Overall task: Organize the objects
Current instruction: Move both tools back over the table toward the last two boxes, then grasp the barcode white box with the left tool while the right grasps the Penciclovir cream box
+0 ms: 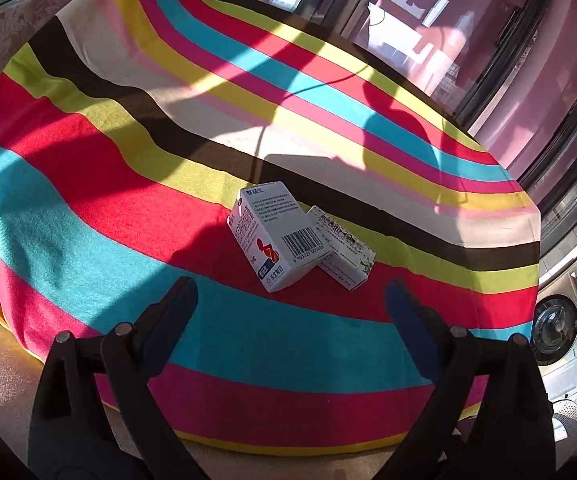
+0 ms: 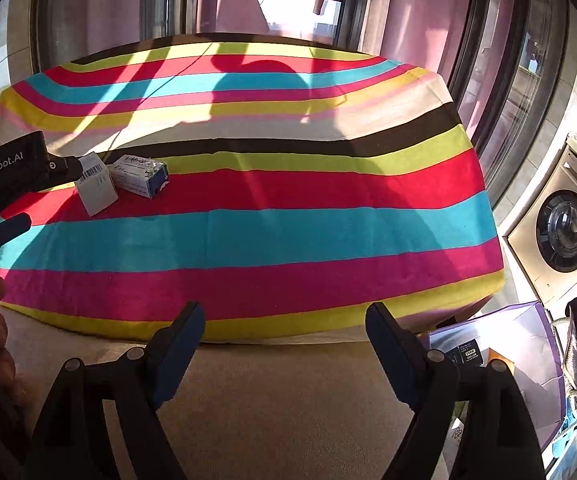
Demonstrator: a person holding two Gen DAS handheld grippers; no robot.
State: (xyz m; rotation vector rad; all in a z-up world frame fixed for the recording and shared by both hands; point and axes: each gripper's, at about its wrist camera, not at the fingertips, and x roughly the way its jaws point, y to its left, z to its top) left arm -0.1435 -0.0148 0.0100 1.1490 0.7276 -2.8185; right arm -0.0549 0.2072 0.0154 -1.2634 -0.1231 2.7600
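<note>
The left gripper [image 1: 290,300] hangs with its jaws spread wide and nothing between them, aimed at two small cartons just ahead on the striped cloth [image 1: 88,208] that covers the tabletop. The right gripper [image 2: 284,322] is likewise spread and empty, held back over the near edge of the tabletop, well apart from the cartons.

The larger white box [image 1: 278,236] lies tilted, one edge propped on the smaller box [image 1: 344,258] beside it, so the two touch. Both sit on the red stripe, toward the left of the tabletop as the right wrist view shows.

They look like light, stiff cardboard packs that would dent under a hard squeeze. A hold across the larger box's narrow sides seems safest, and lifting it first should free the smaller one.

The larger box carries a barcode, a red figure logo and Chinese print too small to read. The left gripper's body reads "GenRobot.AI".
</note>
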